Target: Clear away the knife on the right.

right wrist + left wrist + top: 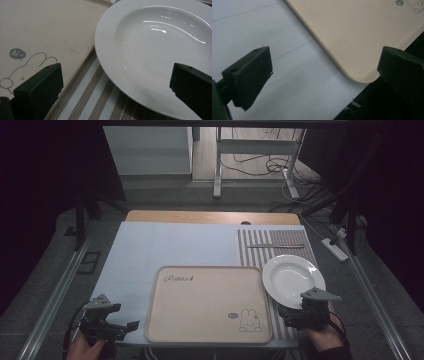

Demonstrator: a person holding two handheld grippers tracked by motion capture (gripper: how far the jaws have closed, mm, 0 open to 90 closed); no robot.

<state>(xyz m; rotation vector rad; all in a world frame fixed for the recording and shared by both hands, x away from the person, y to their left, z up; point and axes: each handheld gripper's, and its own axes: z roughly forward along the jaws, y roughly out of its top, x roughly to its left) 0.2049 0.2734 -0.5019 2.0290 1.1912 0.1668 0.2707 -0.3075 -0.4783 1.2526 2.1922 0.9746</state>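
- High view: beige tray (207,302) parked dead centre on the table (165,245), white plate (292,279) just beside its right edge on a striped mat (255,251), knife (275,245) up behind.
- Left gripper (117,327) hovering off the tray's near-left corner, jaws spread wide, nothing held.
- Right gripper (295,317) also gaping, empty, lined up on the plate's near rim, probably to grab it.

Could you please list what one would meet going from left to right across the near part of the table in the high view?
Left gripper → tray → right gripper, with the plate just beyond it.
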